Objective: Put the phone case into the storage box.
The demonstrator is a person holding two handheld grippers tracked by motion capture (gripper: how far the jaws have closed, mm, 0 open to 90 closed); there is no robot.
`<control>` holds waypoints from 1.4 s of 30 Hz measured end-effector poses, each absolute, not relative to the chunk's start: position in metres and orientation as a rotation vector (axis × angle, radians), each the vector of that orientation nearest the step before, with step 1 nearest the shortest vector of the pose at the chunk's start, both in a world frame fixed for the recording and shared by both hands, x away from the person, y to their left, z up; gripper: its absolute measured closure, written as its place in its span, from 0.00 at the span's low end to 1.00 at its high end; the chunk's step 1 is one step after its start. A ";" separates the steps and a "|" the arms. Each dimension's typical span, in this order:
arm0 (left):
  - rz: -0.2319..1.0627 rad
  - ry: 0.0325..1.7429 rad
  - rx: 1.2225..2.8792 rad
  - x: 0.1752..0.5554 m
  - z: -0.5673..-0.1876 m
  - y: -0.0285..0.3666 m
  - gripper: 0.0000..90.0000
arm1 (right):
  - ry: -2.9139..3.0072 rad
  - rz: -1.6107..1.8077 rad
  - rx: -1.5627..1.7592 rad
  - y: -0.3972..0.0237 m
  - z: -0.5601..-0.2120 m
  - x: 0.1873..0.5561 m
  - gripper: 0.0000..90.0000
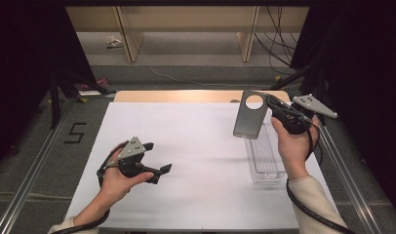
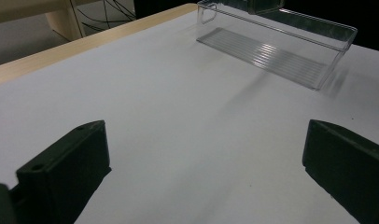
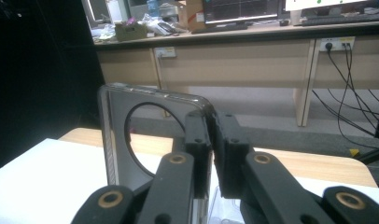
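My right gripper (image 1: pixel 273 108) is shut on the edge of a dark, flat lid with a round hole (image 1: pixel 248 117) and holds it in the air above the far end of a clear plastic box (image 1: pixel 264 158). In the right gripper view the lid (image 3: pixel 117 140) stands upright, pinched between the two black jaws of the right gripper (image 3: pixel 211 140). My left gripper (image 1: pixel 157 158) hovers over the white sheet at the front left, open with nothing between its jaws. From the left gripper (image 2: pixel 204 163) the clear box (image 2: pixel 281 51) lies farther off, at the upper right.
A white sheet (image 1: pixel 186 161) covers the wooden table (image 1: pixel 186 96). Metal rails (image 1: pixel 30 165) run along both sides. Beyond the table stand wooden desk legs (image 1: pixel 130 39) and loose cables (image 1: pixel 279 44) on the floor.
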State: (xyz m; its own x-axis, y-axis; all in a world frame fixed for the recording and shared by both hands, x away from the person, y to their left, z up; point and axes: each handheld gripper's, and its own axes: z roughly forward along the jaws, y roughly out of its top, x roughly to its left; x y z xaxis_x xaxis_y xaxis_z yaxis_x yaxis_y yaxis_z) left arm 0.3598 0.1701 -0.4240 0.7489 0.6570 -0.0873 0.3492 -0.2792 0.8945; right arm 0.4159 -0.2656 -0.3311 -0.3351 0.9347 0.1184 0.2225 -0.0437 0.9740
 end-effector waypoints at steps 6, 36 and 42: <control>0.366 0.771 1.892 0.360 -0.424 0.170 0.00 | 1.592 1.419 1.246 -0.269 -0.331 0.416 0.95; 0.368 0.778 1.890 0.361 -0.424 0.172 0.00 | 1.576 1.395 1.252 -0.280 -0.331 0.419 0.95; 0.367 0.779 1.891 0.361 -0.424 0.172 0.00 | 1.569 1.389 1.253 -0.283 -0.330 0.420 0.95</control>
